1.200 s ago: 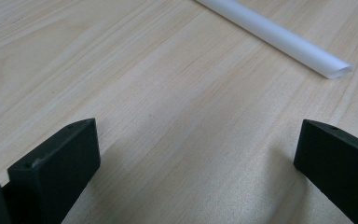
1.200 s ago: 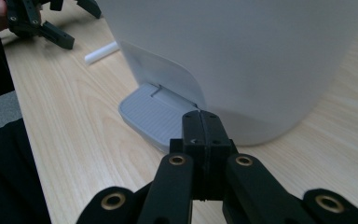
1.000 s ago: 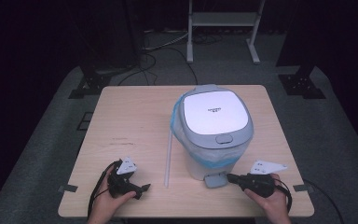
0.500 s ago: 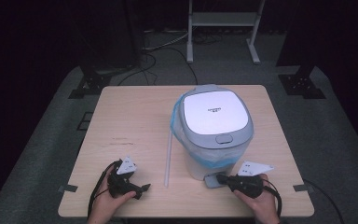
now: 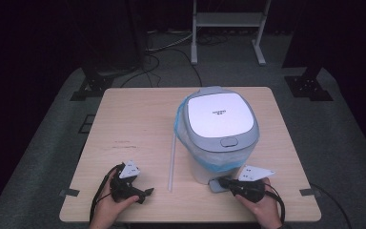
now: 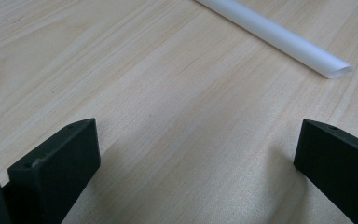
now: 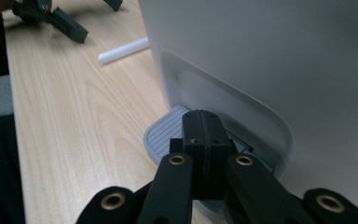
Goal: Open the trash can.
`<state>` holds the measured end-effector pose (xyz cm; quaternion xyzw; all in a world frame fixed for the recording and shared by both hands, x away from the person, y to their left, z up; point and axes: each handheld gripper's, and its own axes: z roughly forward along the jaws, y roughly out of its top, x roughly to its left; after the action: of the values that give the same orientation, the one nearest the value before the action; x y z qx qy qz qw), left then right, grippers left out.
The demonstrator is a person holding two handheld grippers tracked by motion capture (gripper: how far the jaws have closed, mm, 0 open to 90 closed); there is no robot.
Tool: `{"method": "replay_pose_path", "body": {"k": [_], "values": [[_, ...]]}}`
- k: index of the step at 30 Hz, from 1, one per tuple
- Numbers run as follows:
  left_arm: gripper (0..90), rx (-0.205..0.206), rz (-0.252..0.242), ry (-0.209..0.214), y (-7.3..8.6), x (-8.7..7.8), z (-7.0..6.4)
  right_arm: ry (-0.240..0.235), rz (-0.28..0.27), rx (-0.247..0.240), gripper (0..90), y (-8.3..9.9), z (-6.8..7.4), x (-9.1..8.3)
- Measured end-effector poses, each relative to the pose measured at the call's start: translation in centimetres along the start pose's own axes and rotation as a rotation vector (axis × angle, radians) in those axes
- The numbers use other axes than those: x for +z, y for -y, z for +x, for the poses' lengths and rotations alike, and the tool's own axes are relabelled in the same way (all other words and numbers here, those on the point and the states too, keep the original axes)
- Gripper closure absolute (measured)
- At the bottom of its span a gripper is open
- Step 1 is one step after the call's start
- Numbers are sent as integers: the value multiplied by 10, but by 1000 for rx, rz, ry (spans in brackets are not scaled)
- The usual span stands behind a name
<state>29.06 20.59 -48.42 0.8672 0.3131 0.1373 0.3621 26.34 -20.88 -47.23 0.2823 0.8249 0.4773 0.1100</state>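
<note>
The bin point(image 5: 219, 131) was stood on the worktop point(image 5: 133, 119). The right gripper point(image 7: 200, 122), jaws clenched together, was positioned upon the pedal point(image 7: 165, 133) at its base. The left gripper point(image 6: 191, 154) was rested released. A downward press was judged next, to raise the lid point(image 5: 218, 114).

left gripper point(image 5: 145, 192): black body, grey three-cornered plate on top, black cable looping behind
right gripper point(image 5: 223, 182): black, same grey plate, brass-coloured pivot screws in its linkage
hands: bare, no sleeves showing
</note>
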Motion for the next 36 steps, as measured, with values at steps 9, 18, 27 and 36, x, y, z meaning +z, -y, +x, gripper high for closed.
{"method": "replay_pose_path", "body": {"k": [9,18,27,36], "values": [[0,0,0,-1,0,0,0,12,-17,-34,897,4,1,1],[0,-1,1,-3,0,0,0,9,-25,-22,897,7,1,2],[0,-2,1,-4,0,0,0,15,-12,-28,898,7,2,3],[0,-3,1,-3,0,0,0,21,23,-34,897,7,2,6]]}}
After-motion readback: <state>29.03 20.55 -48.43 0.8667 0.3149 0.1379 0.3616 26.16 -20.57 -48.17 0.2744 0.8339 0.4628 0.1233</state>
